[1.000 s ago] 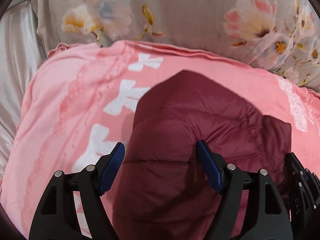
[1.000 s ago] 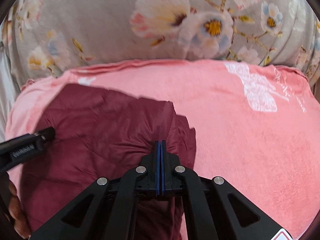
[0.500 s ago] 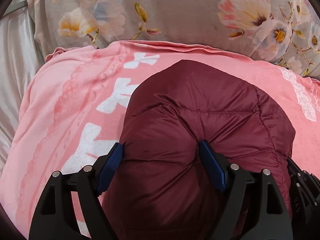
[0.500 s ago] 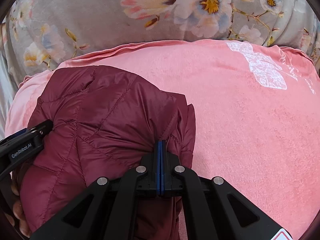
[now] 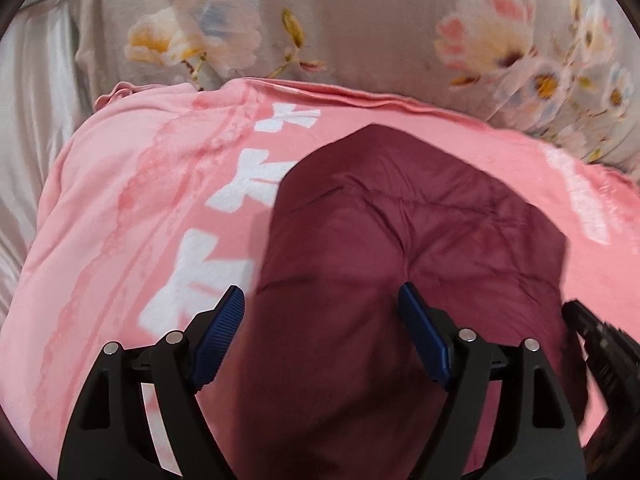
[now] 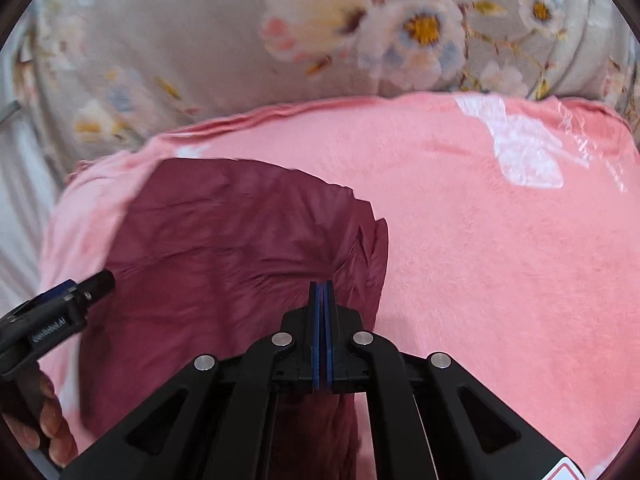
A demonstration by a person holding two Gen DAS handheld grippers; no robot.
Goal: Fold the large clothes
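A dark red quilted jacket lies on a pink blanket. In the left wrist view my left gripper has its jaws wide apart, with a bulge of the jacket between the blue pads. In the right wrist view my right gripper is shut on the jacket's right edge, and the cloth puckers at the pads. The left gripper shows at the jacket's left side there, and the right gripper shows at the left wrist view's right edge.
The pink blanket carries white bow prints. Behind it lies a grey floral duvet. Pale satin fabric runs along the left side.
The jacket rose toward the cameras half a second ago and is lower and flatter now, blurred by motion. The right gripper stayed shut on it and the left stayed open.
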